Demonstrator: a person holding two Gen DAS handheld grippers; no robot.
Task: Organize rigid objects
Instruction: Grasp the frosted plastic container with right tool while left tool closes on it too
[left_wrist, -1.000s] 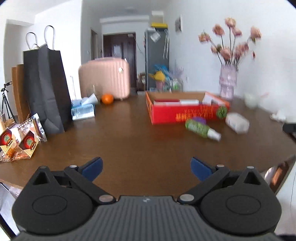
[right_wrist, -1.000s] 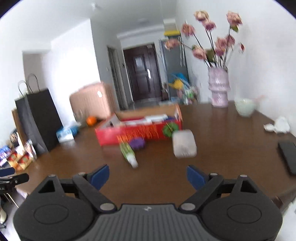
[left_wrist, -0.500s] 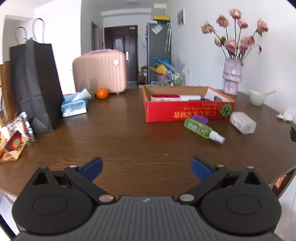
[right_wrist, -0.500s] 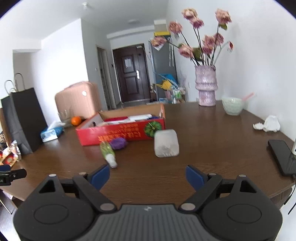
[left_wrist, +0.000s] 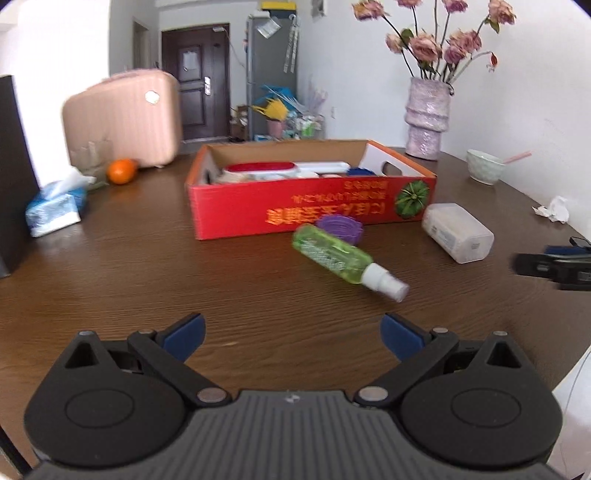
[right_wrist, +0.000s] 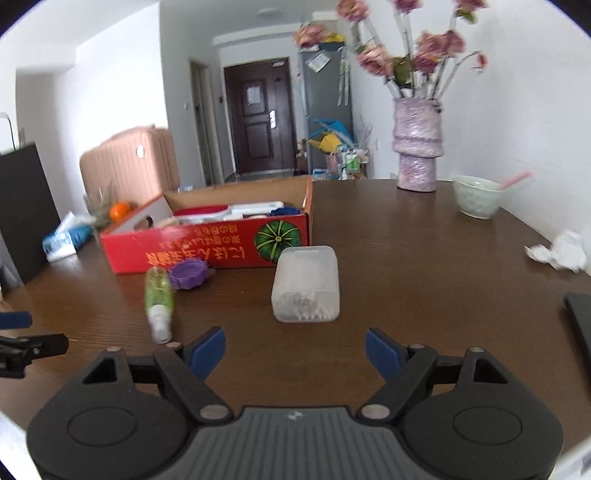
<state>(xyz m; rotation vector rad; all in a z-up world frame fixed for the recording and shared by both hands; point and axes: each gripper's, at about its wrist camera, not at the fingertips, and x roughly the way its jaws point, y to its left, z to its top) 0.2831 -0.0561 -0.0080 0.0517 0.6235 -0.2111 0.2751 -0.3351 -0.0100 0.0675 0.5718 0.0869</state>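
Left wrist view: red box (left_wrist: 295, 218) part-filled; green bottle (left_wrist: 332, 254), purple lid (left_wrist: 341, 227), white case (left_wrist: 458, 232) left out on table (left_wrist: 147, 280). Left gripper (left_wrist: 291, 332) and right gripper (right_wrist: 294, 353) spread, holding nothing.

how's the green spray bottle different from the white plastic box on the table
The green spray bottle is slim, see-through green, and lies on its side; the white plastic box is blocky, frosted white and sits flat. The bottle touches a purple lid; the box stands alone. Both rest outside the red box.
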